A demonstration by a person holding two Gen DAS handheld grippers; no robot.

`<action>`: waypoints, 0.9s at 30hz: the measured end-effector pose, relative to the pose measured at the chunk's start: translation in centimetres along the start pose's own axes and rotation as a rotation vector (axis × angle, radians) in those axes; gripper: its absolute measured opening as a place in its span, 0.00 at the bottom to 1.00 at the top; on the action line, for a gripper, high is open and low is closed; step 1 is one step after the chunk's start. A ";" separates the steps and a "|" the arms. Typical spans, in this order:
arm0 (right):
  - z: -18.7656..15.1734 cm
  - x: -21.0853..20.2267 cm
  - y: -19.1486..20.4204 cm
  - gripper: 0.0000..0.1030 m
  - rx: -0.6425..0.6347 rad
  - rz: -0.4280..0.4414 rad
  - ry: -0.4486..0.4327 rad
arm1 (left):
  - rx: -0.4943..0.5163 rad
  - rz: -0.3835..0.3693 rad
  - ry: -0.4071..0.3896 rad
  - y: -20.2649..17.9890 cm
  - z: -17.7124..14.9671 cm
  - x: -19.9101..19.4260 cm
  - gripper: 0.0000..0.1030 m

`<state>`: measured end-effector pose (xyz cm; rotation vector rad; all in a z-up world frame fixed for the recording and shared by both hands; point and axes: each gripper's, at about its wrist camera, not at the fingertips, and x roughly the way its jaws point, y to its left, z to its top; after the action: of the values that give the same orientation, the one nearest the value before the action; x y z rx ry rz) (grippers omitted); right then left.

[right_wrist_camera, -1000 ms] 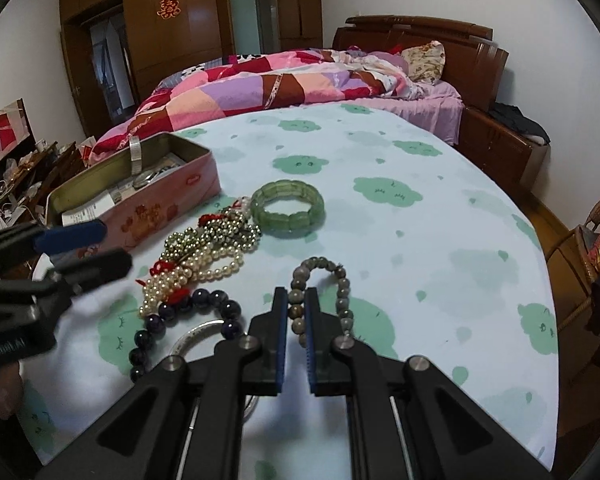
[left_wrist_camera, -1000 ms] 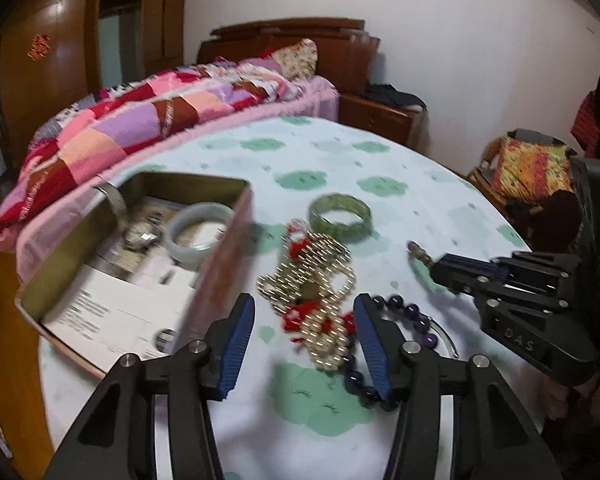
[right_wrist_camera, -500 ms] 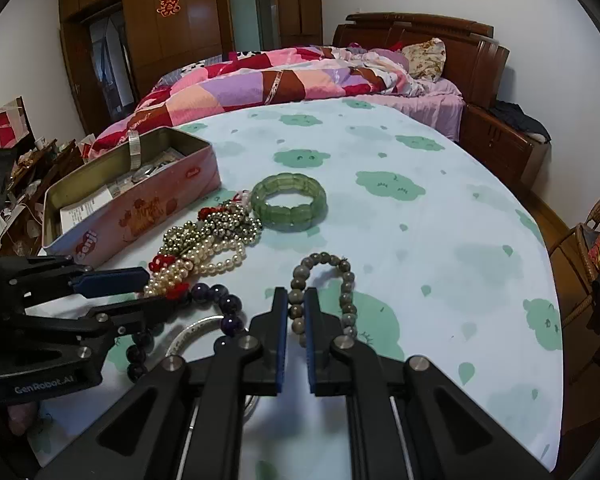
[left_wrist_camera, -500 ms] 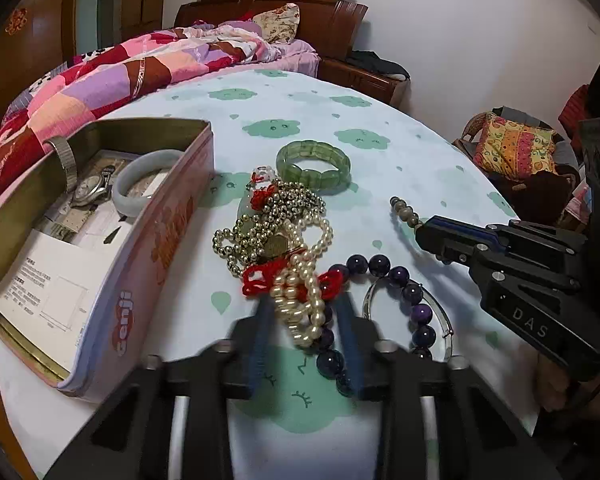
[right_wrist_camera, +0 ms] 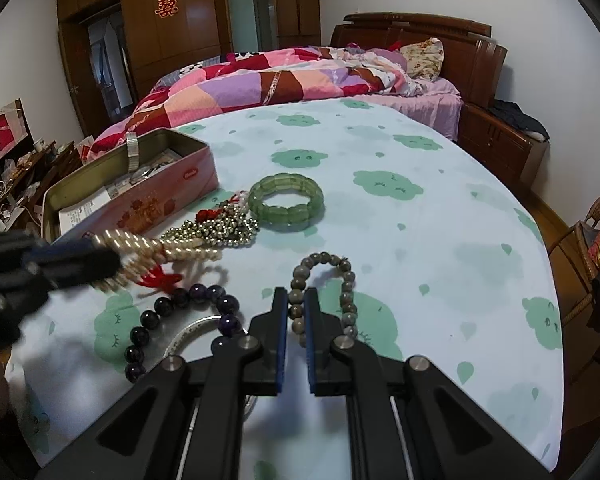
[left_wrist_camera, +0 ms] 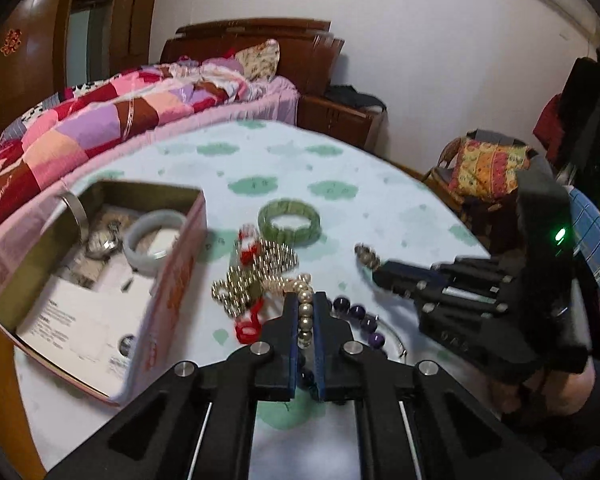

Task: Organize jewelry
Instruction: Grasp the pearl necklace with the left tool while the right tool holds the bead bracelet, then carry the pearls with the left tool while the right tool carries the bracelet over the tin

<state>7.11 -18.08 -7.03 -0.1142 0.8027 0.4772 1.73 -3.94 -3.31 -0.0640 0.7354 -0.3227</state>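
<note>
Left gripper is clamping its jaws on the pearl strand, pearls pinched between the pads; in the right view the strand is hanging taut from the pads toward the pile near the table's left edge. Strand looks limp and light, beads round and probably slippery, so it is likely sagging and swinging; gripping across several pearls seems safer than on the thread. It is tangling with the gold bead chain and red knot, so a lift risks dragging them. Right gripper is pinching the grey bead bracelet with jaws nearly together, a bead between the pads. Tin box is sitting open by the left edge, just beside the pile, wall needing clearing. Green bracelet is lying mid-table; far and right sides are offering free room
</note>
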 end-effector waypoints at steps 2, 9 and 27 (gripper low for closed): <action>0.0 -0.1 -0.1 0.09 0.003 -0.001 -0.002 | -0.001 -0.008 -0.016 0.2 0.7 -0.5 0.05; 0.8 -1.4 -0.6 0.09 0.015 -0.004 -0.043 | -0.002 -0.024 -0.100 0.9 3.7 -3.0 0.05; 4.7 -3.5 0.2 0.09 -0.002 0.049 -0.123 | 0.003 0.085 -0.144 3.9 6.0 -4.0 0.05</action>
<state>8.02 -17.94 -1.24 -0.0663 0.6861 0.5260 4.01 0.70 3.05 -0.0521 0.5930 -0.2358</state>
